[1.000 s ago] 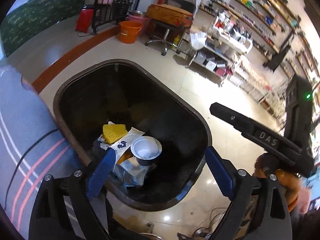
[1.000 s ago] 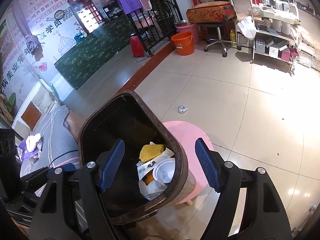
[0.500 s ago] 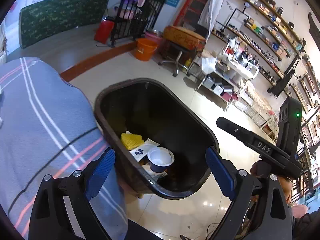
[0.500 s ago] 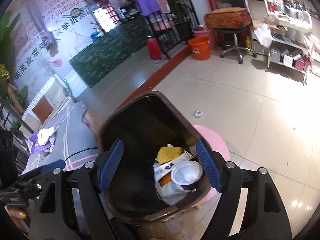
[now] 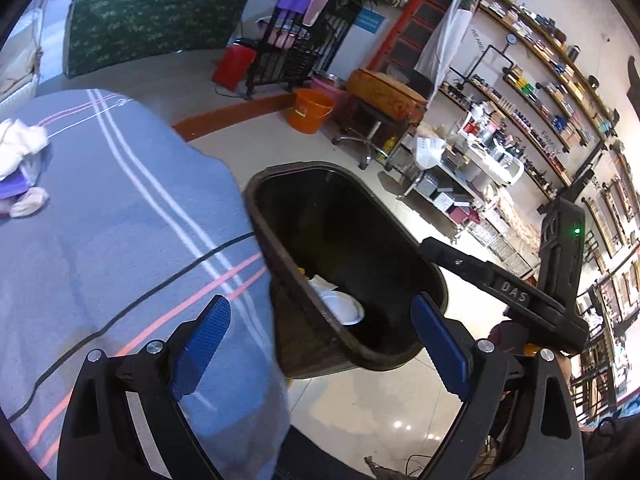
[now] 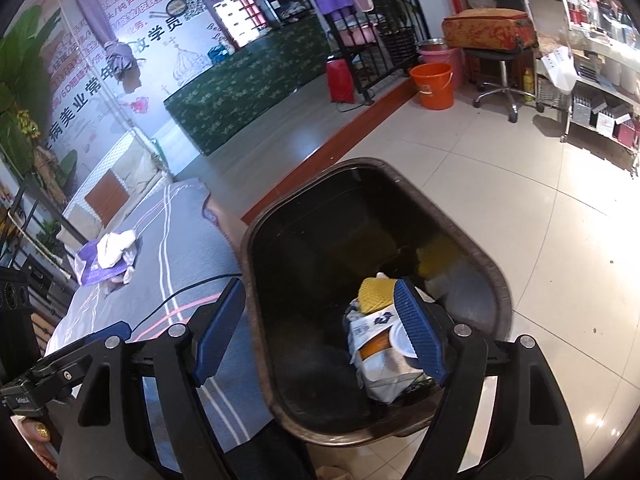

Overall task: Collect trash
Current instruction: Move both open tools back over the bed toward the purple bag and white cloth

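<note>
A dark brown waste bin (image 6: pixel 320 240) stands on the tiled floor beside a bed with a grey striped blanket (image 6: pixel 168 248). Inside the bin lie a yellow mesh pad (image 6: pixel 376 292), a white printed packet (image 6: pixel 380 360) and a white cup lid (image 5: pixel 344 308). A purple wrapper with crumpled white tissue (image 6: pixel 112 252) lies far up the blanket, also at the left edge of the left wrist view (image 5: pixel 20 156). My right gripper (image 6: pixel 320 334) is open and empty above the bin's near rim. My left gripper (image 5: pixel 320 336) is open and empty, straddling the blanket's edge and the bin (image 5: pixel 340 220).
A black cable (image 6: pixel 188 288) runs across the blanket. An orange bucket (image 6: pixel 434 86), a stool carrying a suitcase (image 6: pixel 492 32) and product racks (image 5: pixel 460 184) stand further off on the tiled floor. A green patterned counter (image 6: pixel 248 84) lines the back.
Both views have swung left: the bin has slid right in the left wrist view and the blanket with the wrapper and tissue has come into sight. Both grippers stay open.
</note>
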`<state>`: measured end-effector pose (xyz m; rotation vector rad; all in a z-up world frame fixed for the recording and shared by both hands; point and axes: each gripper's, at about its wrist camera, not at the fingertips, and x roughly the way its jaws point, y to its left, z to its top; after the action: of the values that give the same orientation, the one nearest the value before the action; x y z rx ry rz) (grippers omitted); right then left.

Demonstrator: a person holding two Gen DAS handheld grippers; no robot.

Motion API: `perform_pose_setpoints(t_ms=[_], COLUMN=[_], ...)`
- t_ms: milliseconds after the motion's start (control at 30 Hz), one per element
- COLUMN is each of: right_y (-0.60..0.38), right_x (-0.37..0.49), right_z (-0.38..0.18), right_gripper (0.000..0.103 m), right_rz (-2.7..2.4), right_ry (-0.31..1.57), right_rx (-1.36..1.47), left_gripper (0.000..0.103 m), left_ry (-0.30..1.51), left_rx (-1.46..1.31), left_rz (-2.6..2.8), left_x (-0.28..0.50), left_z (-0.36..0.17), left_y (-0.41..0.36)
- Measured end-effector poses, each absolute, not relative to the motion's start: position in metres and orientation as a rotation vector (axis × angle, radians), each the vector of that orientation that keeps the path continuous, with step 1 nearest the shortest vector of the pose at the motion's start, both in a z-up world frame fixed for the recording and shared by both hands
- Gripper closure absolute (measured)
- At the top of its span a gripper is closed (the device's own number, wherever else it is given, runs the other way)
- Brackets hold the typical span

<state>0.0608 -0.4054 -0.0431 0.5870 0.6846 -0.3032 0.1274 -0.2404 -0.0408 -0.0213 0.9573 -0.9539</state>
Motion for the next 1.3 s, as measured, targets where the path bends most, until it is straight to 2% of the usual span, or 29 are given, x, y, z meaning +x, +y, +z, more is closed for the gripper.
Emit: perform_pose_setpoints(t_ms=[300, 567, 633, 700, 900, 1167, 1300], right_y=[-0.388, -0.365, -0.355, -0.344, -0.302, -0.251, -0.223], right_x=[0.076, 0.081, 0.083, 0.086, 0.109, 0.153, 0.177], right_z=[-0.044, -0.027, -0.02, -0.014, 0.0, 0.008, 0.007], right_gripper=[0.026, 0.026, 0.025, 0.019, 0.016, 0.01, 0.01], right_rz=[-0.256, -0.238, -0.225, -0.212, -0.109, 0.063, 0.13], right_ry=[0.712, 0.65, 0.627, 0.605, 0.586, 0.631, 0.657], right_rx=[0.591, 0.519, 0.489, 0.445, 0.348, 0.279, 0.233], left_gripper=[0.013, 0.013, 0.013, 0.013, 0.013, 0.01, 0.01], left_ry=[0.946, 0.905, 0.874, 0.822, 0.711, 0.754, 0.777], left_rx=[-0.059, -0.142, -0.141, -0.133, -0.109, -0.136, -0.167], left_rz=[-0.916, -0.841, -0.802, -0.754, -0.599, -0.438, -0.39], left_x=[0.138, 0.146, 0.145, 0.144, 0.143, 0.163, 0.17], left_z=[-0.041, -0.04, -0.036, -0.028, -0.012, -0.021, -0.032], left_y=[-0.204, -0.162, -0.153, -0.141, -0.104, -0.049, -0.015])
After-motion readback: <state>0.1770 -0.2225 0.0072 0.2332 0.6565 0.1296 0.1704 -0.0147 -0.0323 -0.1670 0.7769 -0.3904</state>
